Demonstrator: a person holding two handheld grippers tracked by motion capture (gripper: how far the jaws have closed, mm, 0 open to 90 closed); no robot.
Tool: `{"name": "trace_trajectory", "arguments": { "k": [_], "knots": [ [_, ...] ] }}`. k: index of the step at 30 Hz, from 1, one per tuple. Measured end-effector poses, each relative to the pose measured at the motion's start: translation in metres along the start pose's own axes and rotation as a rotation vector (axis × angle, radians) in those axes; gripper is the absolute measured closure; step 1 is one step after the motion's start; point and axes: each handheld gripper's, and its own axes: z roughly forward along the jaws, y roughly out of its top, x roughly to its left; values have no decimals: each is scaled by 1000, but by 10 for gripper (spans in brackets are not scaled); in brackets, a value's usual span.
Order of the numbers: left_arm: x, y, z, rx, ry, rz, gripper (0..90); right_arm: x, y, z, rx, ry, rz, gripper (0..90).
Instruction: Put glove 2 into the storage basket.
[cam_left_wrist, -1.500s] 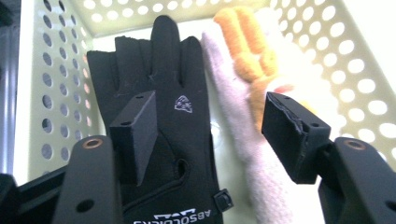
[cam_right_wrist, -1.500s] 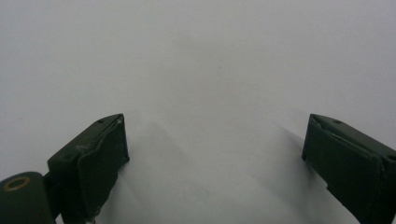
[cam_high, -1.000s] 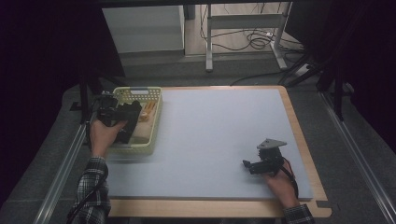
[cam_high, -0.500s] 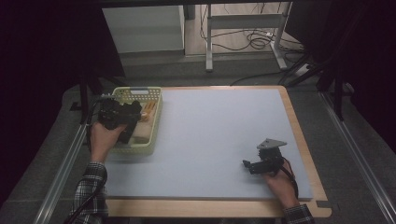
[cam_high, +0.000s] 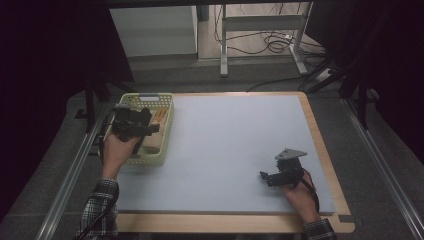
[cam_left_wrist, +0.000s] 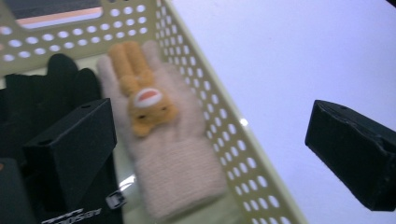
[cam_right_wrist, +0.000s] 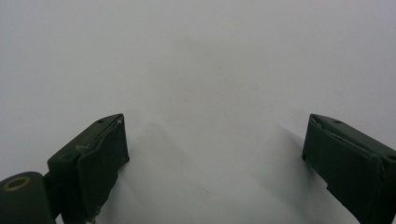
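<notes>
1. left gripper (cam_left_wrist: 210, 154) over yellow basket (cam_left_wrist: 233, 140), jaws wide apart, straddling its wall.
2. pink glove (cam_left_wrist: 173, 154) inside basket, beside black glove (cam_left_wrist: 60, 84).
3. right gripper (cam_right_wrist: 215, 158) spread open, low over table (cam_high: 225, 145).

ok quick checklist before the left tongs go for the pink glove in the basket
1. Left tongs open: ok, the two jaws stand wide apart with nothing between them.
2. Pink glove reachable: ok, it lies flat in the basket with its orange animal patch facing up.
3. Jaws lined up on the glove: not ok, one jaw is over the black glove and the other is outside the basket wall, above the mat.
4. Only the pink glove in the bite: cannot tell, the black glove lies right beside it.
5. Right tongs out of the way: ok, open and low over the mat, far from the basket.
</notes>
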Motion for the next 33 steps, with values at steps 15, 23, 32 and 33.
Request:
{"name": "trace_trajectory", "arguments": {
  "k": [15, 23, 32, 33],
  "knots": [
    [-29, -3, 8, -17, -50, 71, 20, 0, 0, 0, 0, 0, 0, 65],
    [-44, -8, 15, -18, -77, 111, 22, 0, 0, 0, 0, 0, 1, 65],
    [-64, -11, 21, -14, -108, 148, 23, 0, 0, 0, 0, 0, 2, 65],
    [-66, -12, 23, -15, -111, 156, 24, 0, 0, 0, 0, 0, 2, 65]
  ]
}}
